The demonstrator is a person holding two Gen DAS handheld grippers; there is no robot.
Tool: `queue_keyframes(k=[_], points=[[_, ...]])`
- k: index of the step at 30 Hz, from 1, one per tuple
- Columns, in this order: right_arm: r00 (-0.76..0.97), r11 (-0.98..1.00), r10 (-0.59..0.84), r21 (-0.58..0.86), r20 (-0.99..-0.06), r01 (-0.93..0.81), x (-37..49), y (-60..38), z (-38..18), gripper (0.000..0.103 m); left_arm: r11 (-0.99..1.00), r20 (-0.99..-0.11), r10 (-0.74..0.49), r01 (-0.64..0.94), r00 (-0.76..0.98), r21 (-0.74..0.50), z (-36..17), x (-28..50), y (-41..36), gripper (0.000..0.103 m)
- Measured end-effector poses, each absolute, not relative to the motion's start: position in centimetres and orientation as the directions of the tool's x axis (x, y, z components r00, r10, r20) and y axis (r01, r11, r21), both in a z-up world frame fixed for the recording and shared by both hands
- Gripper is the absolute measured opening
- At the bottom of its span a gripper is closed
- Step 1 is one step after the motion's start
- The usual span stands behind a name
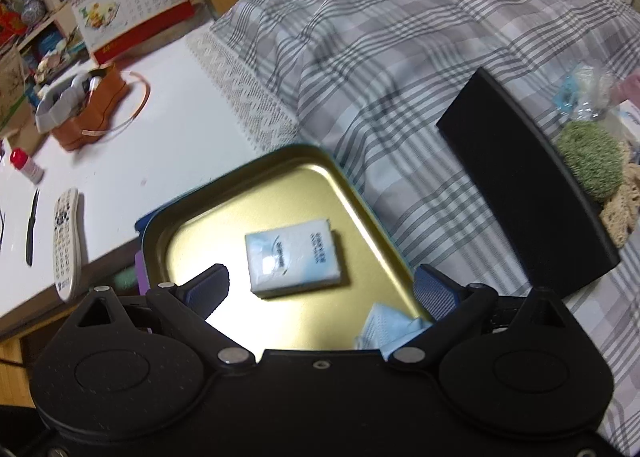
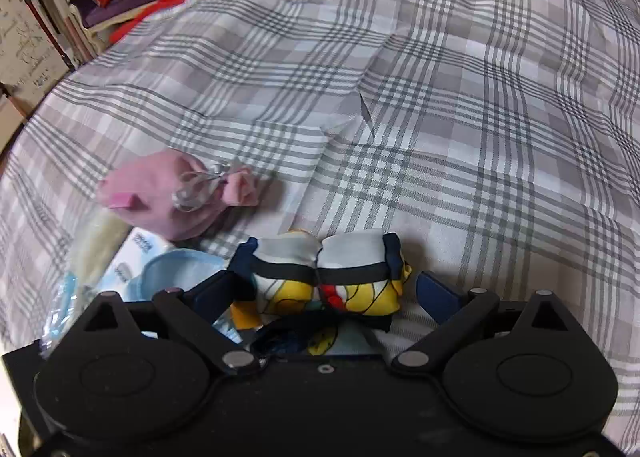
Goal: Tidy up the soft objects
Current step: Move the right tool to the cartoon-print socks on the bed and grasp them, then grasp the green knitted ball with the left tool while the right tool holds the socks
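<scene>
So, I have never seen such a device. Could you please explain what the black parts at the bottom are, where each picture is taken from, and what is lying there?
The black parts are hand-held grippers, one in each of a person's hands; there is no robot. Each carries a camera looking forward along its two fingers.

The left camera shows the open left gripper above a gold metal tin on a plaid bedcover. A tissue packet lies in the tin.

The right camera shows the open right gripper around a rolled colourful cloth bundle, not visibly squeezing it. A pink pouch lies beyond it, to the left.

Neither gripper is clearly holding anything.
</scene>
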State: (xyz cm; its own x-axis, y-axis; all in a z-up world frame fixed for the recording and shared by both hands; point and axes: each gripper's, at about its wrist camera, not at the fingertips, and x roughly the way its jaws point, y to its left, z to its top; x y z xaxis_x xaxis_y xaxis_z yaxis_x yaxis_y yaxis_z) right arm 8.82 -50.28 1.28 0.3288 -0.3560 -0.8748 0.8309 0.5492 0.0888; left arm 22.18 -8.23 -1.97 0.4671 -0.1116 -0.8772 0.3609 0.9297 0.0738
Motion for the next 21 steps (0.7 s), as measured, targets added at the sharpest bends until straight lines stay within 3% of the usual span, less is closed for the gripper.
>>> queue_keyframes(k=[2,8,11,21], points=[[0.328,0.551,-0.353,0.089,-0.876,0.83,9.2,-50.5,1.0,0.098,0.92,-0.859,-0.127,0.383,0.495,0.085,-1.2,21.8,-9.0,0.096],[0.333,0.56,-0.326,0.103,-0.885,0.822,9.2,-50.6,0.8,0.077,0.886,-0.844,-0.182,0.456,0.505,0.082,0.9,20.5,-11.9,0.096],[0.358,0.543,-0.306,0.147,-0.882,0.827,8.2,-51.1,1.3,0.073,0.87,-0.844,-0.238,0.491,0.48,0.034,2.2,20.3,-13.6,0.096],[0.32,0.448,-0.383,0.128,-0.867,0.885,4.6,-53.0,2.5,0.072,0.79,-0.839,-0.33,0.613,0.432,0.005,5.3,19.0,-20.7,0.096]])
